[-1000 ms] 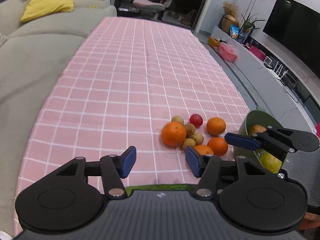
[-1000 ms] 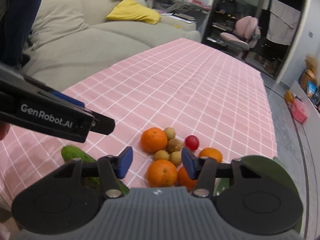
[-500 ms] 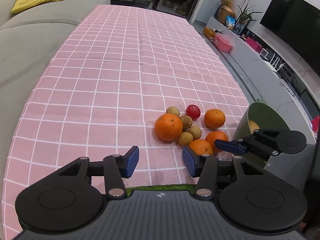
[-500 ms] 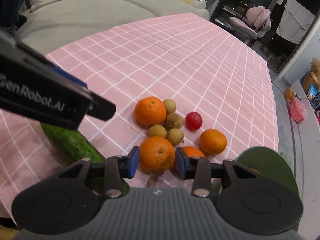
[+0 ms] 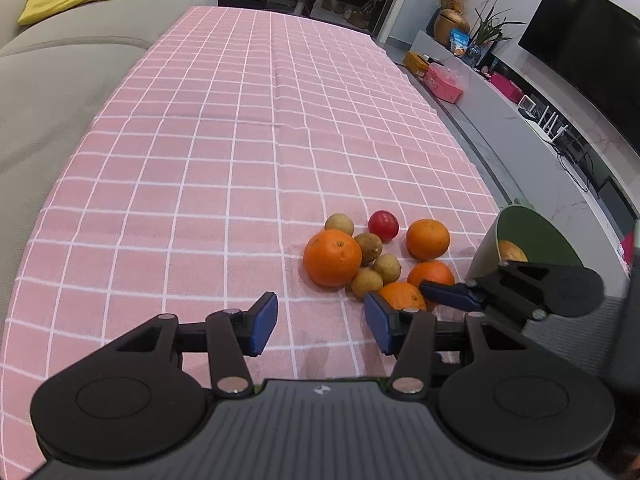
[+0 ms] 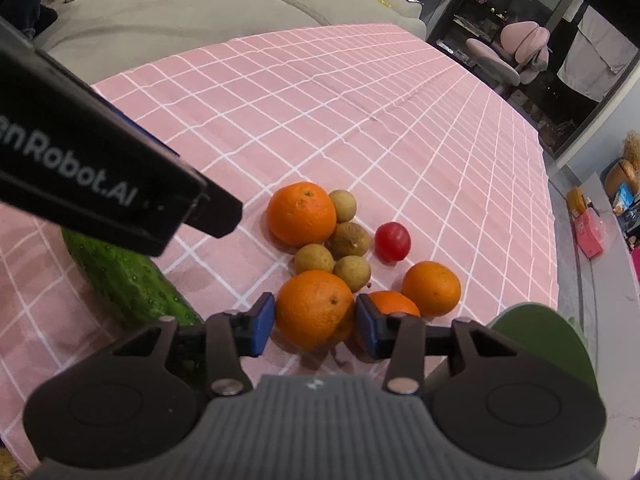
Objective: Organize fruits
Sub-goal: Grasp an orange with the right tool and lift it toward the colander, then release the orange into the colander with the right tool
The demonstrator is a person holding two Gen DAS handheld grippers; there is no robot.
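While the right gripper (image 6: 315, 323) reaches low over the pink checked tablecloth (image 6: 360, 112), its blue pads (image 6: 262, 322) sit on either side of the nearest orange (image 6: 315, 309), close to the skin, though whether they already press on it cannot be told. Just to the right of that fruit, partly behind the right pad, lies a second orange (image 6: 394, 302), and a third orange (image 6: 431, 288) rests just beyond it. A fourth orange (image 6: 301, 213), the farthest one, sits at the back left of the pile. Between the oranges cluster four small brown fruits (image 6: 348, 239) (round and dull-skinned), touching one another, with a small red fruit (image 6: 393, 241) just to their right.

At the lower right edge of the right wrist view stands a green bowl (image 6: 552, 340), near the pile; the left wrist view shows something orange-yellow inside it. A cucumber (image 6: 128, 280) lies on the cloth at the left, partly under the left gripper's black body.

Seen from its own camera, the left gripper (image 5: 320, 323) hangs above bare cloth with its jaws wide apart and nothing between them, just beside the pile. A grey sofa (image 5: 60, 80) runs along the table's far side.
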